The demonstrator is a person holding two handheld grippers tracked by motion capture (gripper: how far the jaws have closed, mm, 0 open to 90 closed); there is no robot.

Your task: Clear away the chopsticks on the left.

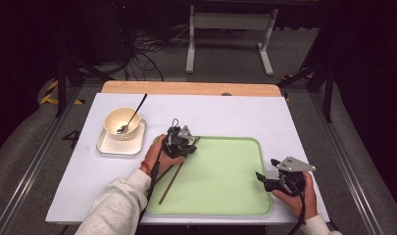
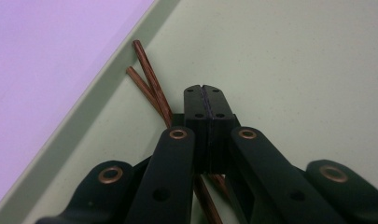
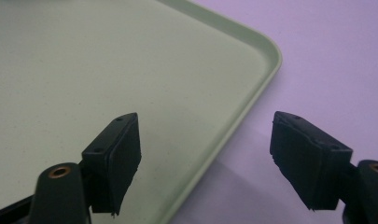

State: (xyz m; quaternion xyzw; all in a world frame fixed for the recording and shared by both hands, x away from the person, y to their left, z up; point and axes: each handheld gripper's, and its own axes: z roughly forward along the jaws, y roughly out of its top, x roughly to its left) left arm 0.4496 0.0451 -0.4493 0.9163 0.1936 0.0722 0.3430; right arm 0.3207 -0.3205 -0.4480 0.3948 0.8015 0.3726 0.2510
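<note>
Two brown chopsticks [image 1: 172,181] lie crossed on the pale green tray [image 1: 220,171], near its left rim. My left gripper [image 1: 191,147] is low over their far ends. In the left gripper view its jaws [image 2: 204,91] are shut pad to pad with nothing visible between them. The chopsticks [image 2: 149,79] pass under its body and end against the tray's wall [image 2: 107,93]. My right gripper [image 1: 262,180] rests at the tray's right edge. In the right gripper view it stands open [image 3: 203,154] astride the tray's rim [image 3: 252,74], with nothing held.
A cream bowl [image 1: 121,122] with a spoon [image 1: 135,113] in it stands on a white square plate [image 1: 118,146] left of the tray. A white sheet [image 1: 225,112] covers the table, and a wooden strip [image 1: 186,88] runs along its far edge.
</note>
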